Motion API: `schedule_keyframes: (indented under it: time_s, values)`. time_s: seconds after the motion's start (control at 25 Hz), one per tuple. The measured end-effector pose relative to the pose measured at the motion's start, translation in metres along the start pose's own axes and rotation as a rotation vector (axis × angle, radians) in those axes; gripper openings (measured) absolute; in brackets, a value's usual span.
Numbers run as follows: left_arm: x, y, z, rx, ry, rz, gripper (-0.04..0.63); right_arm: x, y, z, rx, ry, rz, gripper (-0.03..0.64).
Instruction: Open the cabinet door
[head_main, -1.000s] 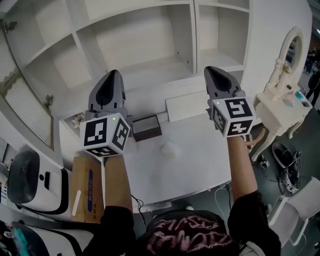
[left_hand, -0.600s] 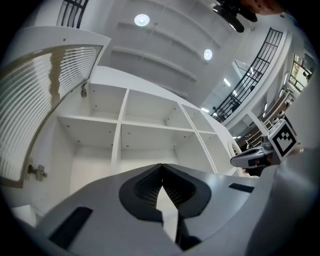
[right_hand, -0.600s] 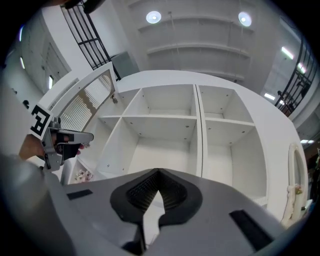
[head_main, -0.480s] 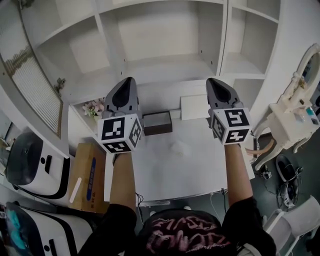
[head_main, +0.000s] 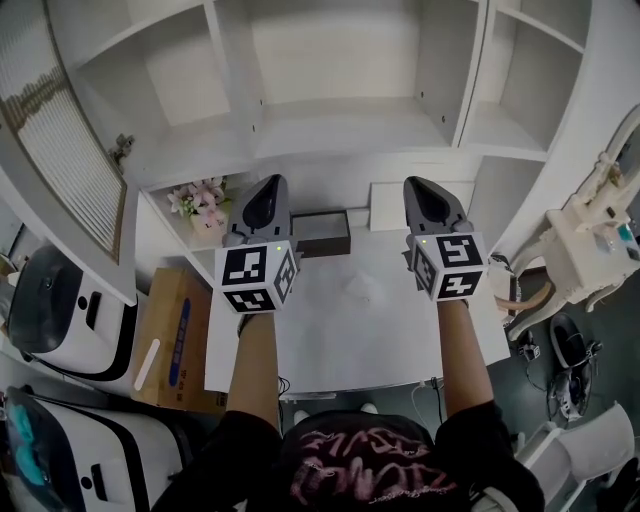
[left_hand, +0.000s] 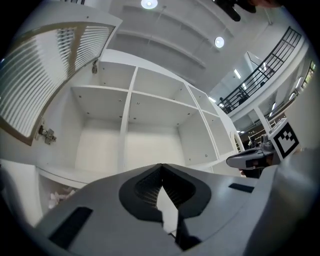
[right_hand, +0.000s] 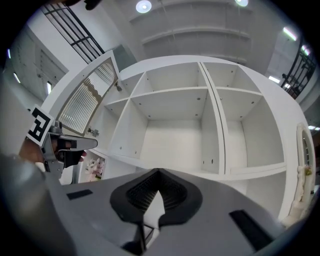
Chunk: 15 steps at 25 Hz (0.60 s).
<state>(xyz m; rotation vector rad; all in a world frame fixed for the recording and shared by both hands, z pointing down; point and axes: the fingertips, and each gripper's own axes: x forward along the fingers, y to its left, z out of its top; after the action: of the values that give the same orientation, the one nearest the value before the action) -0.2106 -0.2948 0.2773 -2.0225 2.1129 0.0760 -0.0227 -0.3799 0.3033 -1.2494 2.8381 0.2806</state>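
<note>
Two grippers held forward side by side, left gripper (head_main: 269, 192), right gripper (head_main: 422, 192), fingers (left_hand: 147, 189) closed, seemingly empty

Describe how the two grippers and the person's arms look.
The left gripper and the right gripper are both grey, tapered shells with a dark, black-lined recess on top. Each carries a white cube printed with black square markers, and a small green light glows beside it. The person wears black sleeves that end above the forearms.

White cabinet (head_main: 340, 60), slatted white door (head_main: 60, 150); flowers (head_main: 200, 200) perhaps pink; brown carton (head_main: 170, 335).
</note>
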Motion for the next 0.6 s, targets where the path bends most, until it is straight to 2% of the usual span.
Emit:
schedule_keyframes:
  time_s: [0.6]
  values:
    - [-0.034,-0.007,-0.088,-0.07,0.152,0.01,0.015,-0.006,0.037,-0.078,0.073,0.119,0.051,0.014]
